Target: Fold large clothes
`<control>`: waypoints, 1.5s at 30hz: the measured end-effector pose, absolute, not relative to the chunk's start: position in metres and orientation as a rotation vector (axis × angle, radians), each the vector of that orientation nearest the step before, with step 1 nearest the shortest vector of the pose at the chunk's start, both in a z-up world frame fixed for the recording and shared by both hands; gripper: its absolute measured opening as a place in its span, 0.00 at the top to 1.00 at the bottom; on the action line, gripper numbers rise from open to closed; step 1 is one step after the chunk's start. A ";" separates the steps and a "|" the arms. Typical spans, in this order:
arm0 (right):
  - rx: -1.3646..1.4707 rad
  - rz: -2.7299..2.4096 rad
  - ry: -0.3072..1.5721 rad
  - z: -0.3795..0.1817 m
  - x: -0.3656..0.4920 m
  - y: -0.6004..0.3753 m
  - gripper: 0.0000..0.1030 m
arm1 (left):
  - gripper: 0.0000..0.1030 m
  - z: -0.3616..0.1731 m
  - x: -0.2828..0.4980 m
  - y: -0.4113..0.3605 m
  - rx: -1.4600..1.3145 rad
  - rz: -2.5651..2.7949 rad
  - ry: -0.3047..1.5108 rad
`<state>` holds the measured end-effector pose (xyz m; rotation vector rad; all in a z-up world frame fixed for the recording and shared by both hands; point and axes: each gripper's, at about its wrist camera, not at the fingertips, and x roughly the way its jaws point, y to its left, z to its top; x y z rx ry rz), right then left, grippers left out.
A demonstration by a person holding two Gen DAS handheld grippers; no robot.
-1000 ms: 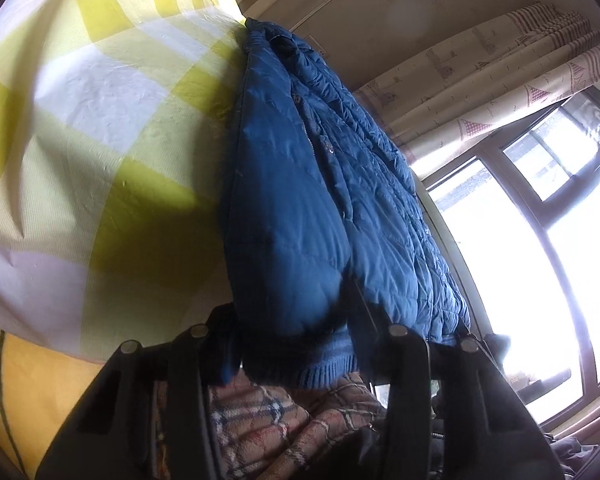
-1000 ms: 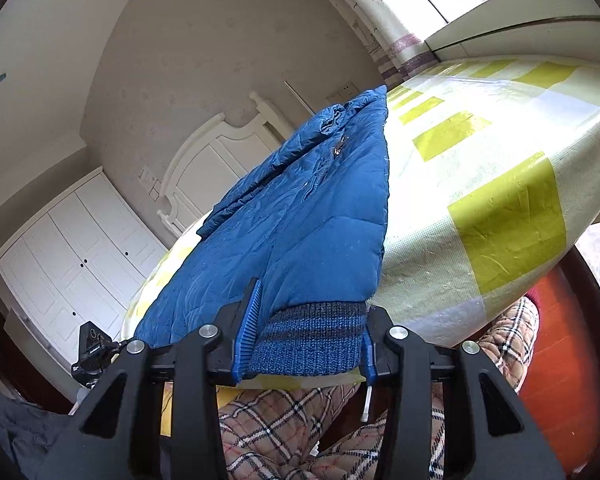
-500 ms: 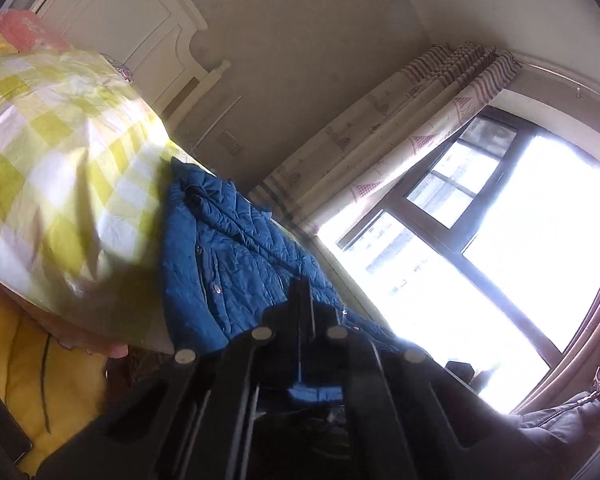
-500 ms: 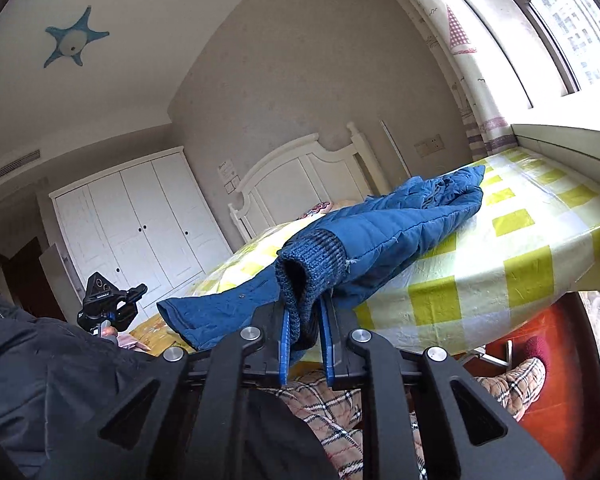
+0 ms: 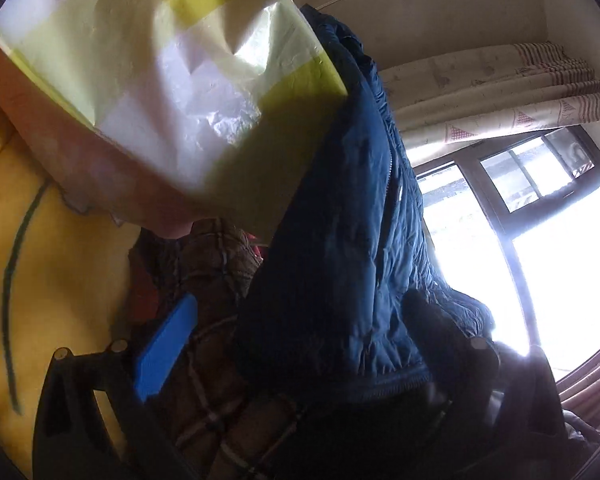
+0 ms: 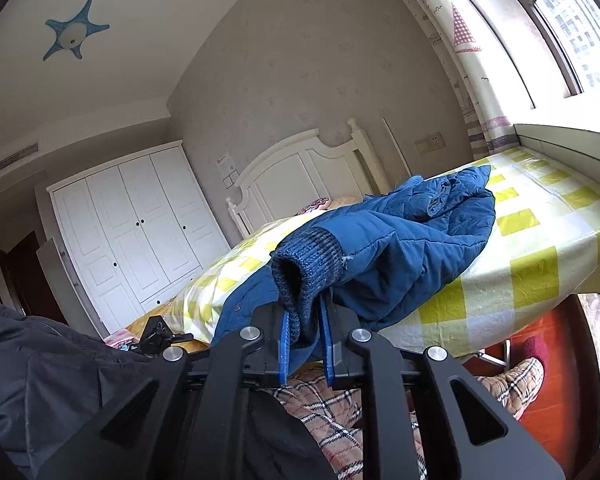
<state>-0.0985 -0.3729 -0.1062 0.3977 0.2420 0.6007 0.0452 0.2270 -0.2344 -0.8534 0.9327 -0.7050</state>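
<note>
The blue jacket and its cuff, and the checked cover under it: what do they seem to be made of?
Blue jacket: quilted, padded synthetic shell, likely nylon or polyester; stitched lines, slight sheen.
Cuff: ribbed knit, matte, held by the right gripper.
Checked cover: probably thin plastic; glossy and crinkled.
</note>
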 end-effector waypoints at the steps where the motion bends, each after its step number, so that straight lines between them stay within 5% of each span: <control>1: 0.399 0.600 0.244 -0.106 -0.099 -0.372 0.85 | 0.02 -0.244 0.051 0.221 -0.868 -0.733 0.953; 7: 0.422 0.576 0.268 -0.111 -0.095 -0.373 0.85 | 0.08 -0.257 0.067 0.178 -0.955 -1.047 0.939; 9: 0.430 0.566 0.273 -0.113 -0.096 -0.373 0.85 | 0.72 -0.248 0.063 0.173 -0.900 -1.028 0.907; 10: 0.430 0.562 0.274 -0.112 -0.096 -0.373 0.85 | 0.82 -0.243 0.059 0.175 -0.887 -0.997 0.883; 14: 0.410 0.554 0.272 -0.110 -0.098 -0.370 0.85 | 0.86 -0.189 0.021 0.185 -0.776 -0.920 0.711; 24: 0.479 0.680 0.005 -0.070 -0.145 -0.381 0.85 | 0.81 -0.044 -0.057 0.197 -0.592 -0.994 0.467; 31: 0.403 0.512 0.016 0.001 -0.054 -0.375 0.85 | 0.74 0.026 0.075 0.173 -0.712 -0.954 0.549; 33: 0.452 0.482 0.066 0.013 0.006 -0.378 0.85 | 0.68 0.027 0.148 0.151 -0.748 -0.904 0.625; 35: 0.514 0.418 0.167 0.011 0.071 -0.382 0.82 | 0.27 0.012 0.218 0.142 -0.803 -0.807 0.724; 36: 0.520 0.394 0.244 0.006 0.105 -0.382 0.79 | 0.20 0.000 0.244 0.147 -0.846 -0.717 0.748; 38: 0.520 0.296 0.344 -0.011 0.150 -0.384 0.48 | 0.19 -0.029 0.280 0.166 -0.978 -0.577 0.767; 39: 0.538 0.265 0.370 -0.018 0.161 -0.389 0.43 | 0.17 -0.046 0.288 0.182 -1.063 -0.534 0.767; 42: 0.590 0.238 0.373 -0.037 0.166 -0.409 0.41 | 0.12 -0.074 0.289 0.230 -1.194 -0.433 0.714; 45: 0.503 0.193 0.427 -0.046 0.169 -0.424 0.41 | 0.12 -0.068 0.285 0.253 -0.996 -0.337 0.726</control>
